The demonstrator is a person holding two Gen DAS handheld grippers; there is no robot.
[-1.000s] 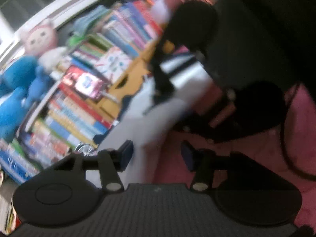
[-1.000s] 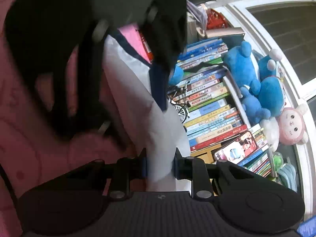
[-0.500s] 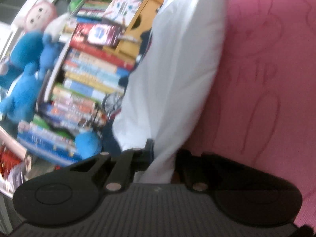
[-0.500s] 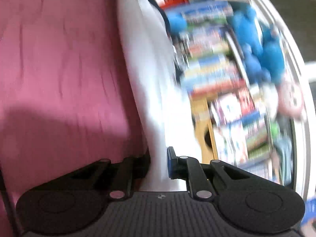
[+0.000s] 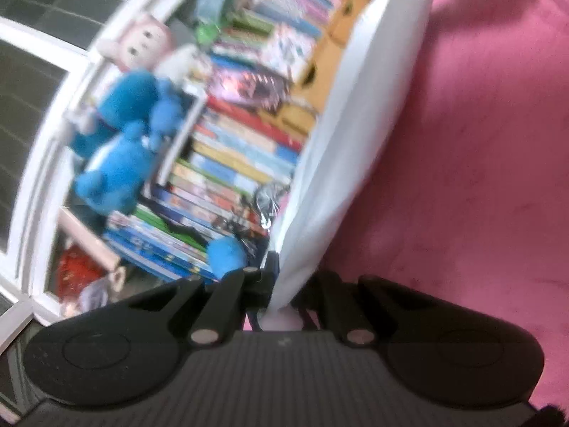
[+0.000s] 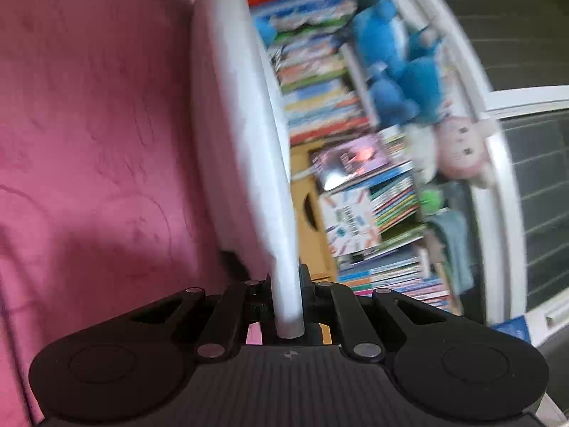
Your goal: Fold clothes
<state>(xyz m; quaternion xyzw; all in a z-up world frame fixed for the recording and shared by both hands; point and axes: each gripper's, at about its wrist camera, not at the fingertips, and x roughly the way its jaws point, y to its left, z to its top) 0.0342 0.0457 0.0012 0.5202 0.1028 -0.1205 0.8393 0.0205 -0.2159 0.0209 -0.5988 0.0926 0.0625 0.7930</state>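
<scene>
The left hand-held gripper (image 5: 284,281) is clamped on an edge of the white fabric garment (image 5: 359,114); its black fingers (image 5: 265,277) are drawn in until only the pinched cloth lies between them. From the grip the garment runs up and away as a taut, narrow sheet, with a soft fold along its length. To one side of it spreads a pink plush bedcover (image 5: 480,142), faintly marked with line drawings — whether the garment touches this cover along its far edge cannot be told from the left wrist view.

The right hand-held gripper (image 6: 286,299) likewise has its jaws closed on the garment (image 6: 249,106), here a rolled or doubled white hem that passes straight between the fingers and ends just behind them. The cloth stretches forward from the grip, standing between the pink bedcover (image 6: 89,106) on one side and the clutter on the other.

That clutter is a tall stack of colourful books (image 6: 327,82) with a yellow wooden box (image 6: 309,220) among them, a blue plush toy (image 6: 402,71) and a pink plush doll (image 6: 462,149) beside a white-framed window (image 6: 505,195). The same books (image 5: 231,163) and blue toy (image 5: 124,149) show in the left wrist view. Both views are blurred.
</scene>
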